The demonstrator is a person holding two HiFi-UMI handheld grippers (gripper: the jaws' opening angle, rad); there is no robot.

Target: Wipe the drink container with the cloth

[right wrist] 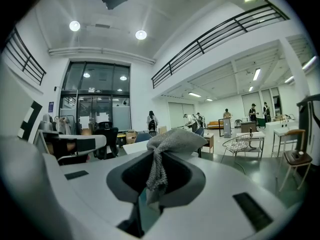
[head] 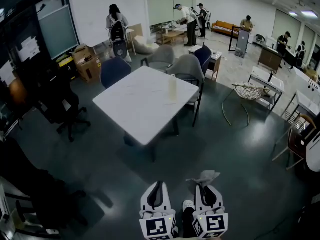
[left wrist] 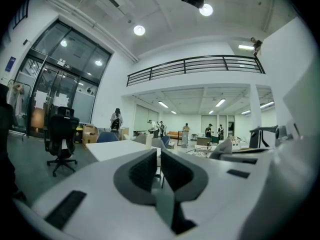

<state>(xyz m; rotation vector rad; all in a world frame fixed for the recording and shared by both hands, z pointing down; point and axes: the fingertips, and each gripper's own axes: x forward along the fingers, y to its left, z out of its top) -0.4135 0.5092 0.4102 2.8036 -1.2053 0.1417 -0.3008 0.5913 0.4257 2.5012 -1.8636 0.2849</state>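
Observation:
The drink container [head: 172, 87], a pale upright bottle, stands near the far right edge of the white table [head: 135, 109], well ahead of both grippers. My left gripper [head: 157, 193] is low at the bottom of the head view, and in the left gripper view [left wrist: 159, 166] its jaws are shut with nothing between them. Beside it, my right gripper [head: 206, 191] is shut on a grey cloth [head: 205, 176]. In the right gripper view the cloth [right wrist: 172, 141] bunches up above the right gripper [right wrist: 154, 176] and hides part of the table behind it.
A blue chair [head: 114, 70] and grey chairs [head: 187, 69] stand at the table's far side. A black office chair [head: 67, 116] is on the left, a wire basket stand [head: 248, 91] on the right. Several people work at the back. Dark floor lies between me and the table.

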